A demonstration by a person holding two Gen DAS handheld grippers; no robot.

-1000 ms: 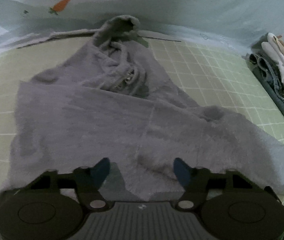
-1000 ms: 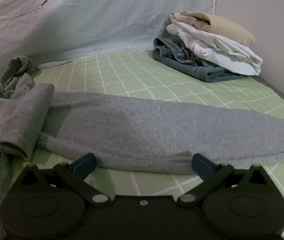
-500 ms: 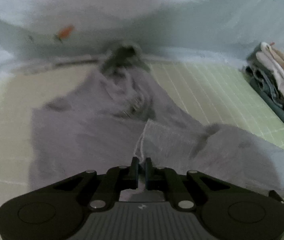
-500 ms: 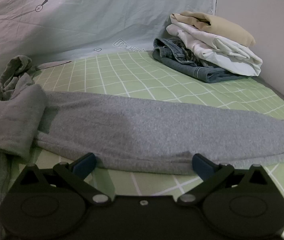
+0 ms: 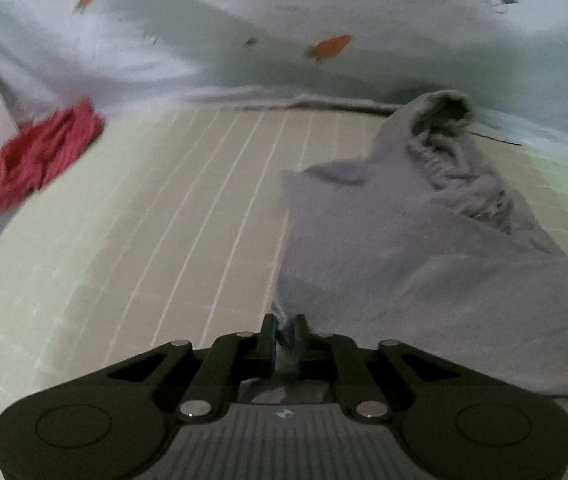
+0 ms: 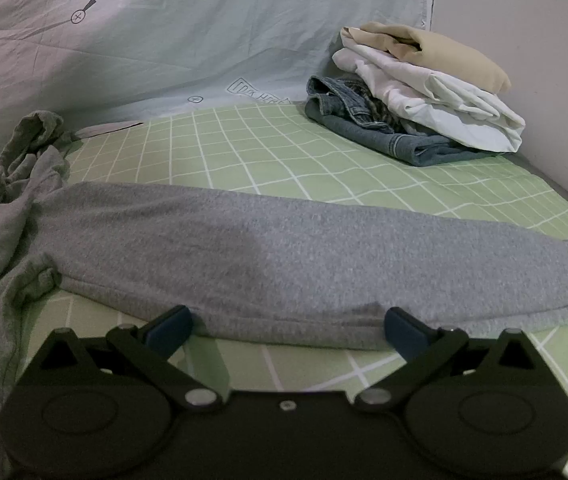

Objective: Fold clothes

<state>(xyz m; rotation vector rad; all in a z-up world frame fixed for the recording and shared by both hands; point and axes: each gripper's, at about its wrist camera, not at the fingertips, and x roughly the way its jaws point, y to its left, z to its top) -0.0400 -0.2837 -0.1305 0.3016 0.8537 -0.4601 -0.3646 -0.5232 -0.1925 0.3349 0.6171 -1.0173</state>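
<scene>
The grey hoodie [image 5: 424, 264] fills the right half of the left wrist view, its body spread over the green checked sheet [image 5: 156, 240] and its hood [image 5: 440, 120] bunched up at the upper right, against the pale blue printed cloth [image 5: 244, 8] that rises behind the bed. A fold of the hoodie's edge runs down to the bottom centre of that view, where the left gripper [image 5: 284, 330] has it pinched: the fingers stand almost together with a thin ridge of grey fabric between them, and the jaws are opening slightly.

In the right wrist view one sleeve [image 6: 284, 256] lies stretched across the middle of the frame from left to right, flat on the sheet, with the hood crumpled at the far left. The right gripper [image 6: 286, 326] sits at the bottom centre just in front of the sleeve's near edge, its blue pads [image 6: 170, 326] spread wide and holding nothing.

A crumpled red garment [image 5: 40, 156] lies at the left edge of the left wrist view, well apart from the hoodie. At the upper right of the right wrist view a stack of folded clothes [image 6: 416, 96], beige on white on denim, rests by the wall. The sheet between sleeve and stack is bare.
</scene>
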